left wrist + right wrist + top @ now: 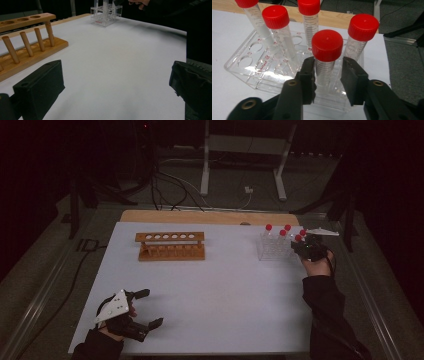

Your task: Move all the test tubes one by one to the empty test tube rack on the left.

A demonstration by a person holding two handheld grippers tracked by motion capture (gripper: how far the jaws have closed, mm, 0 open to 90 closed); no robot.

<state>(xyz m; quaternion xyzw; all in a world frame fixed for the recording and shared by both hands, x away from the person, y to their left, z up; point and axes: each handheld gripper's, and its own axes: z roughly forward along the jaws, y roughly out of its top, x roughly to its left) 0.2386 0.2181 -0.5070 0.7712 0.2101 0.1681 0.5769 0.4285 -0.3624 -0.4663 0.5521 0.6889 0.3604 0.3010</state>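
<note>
At the table's far right corner, the right gripper (328, 75) bracketed a red-capped tube (325, 58) standing in the clear rack (249, 75), jaws set just below the cap. Its left pad (308, 77) lay against the tube wall; the right pad (350, 80) stood just beside it with a sliver of gap apparent, so the jaws were not yet clamped. 5 capped tubes (283, 233) occupied the rack (272, 251) in the high view, where the right gripper (307, 247) met them. The wooden rack (171, 246), its holes vacant, stood well apart toward the middle of the white table (210, 290). The left gripper (145, 309) rested near the front left edge, jaws spread wide and holding nothing. The tube was judged light, stiff and smooth-walled, hence liable to slip or tilt; it appeared to contain no liquid. A hold on the cylinder directly under the cap was judged best, the cap's rim serving as a stop during a straight upward lift clear of neighbouring tubes
</note>
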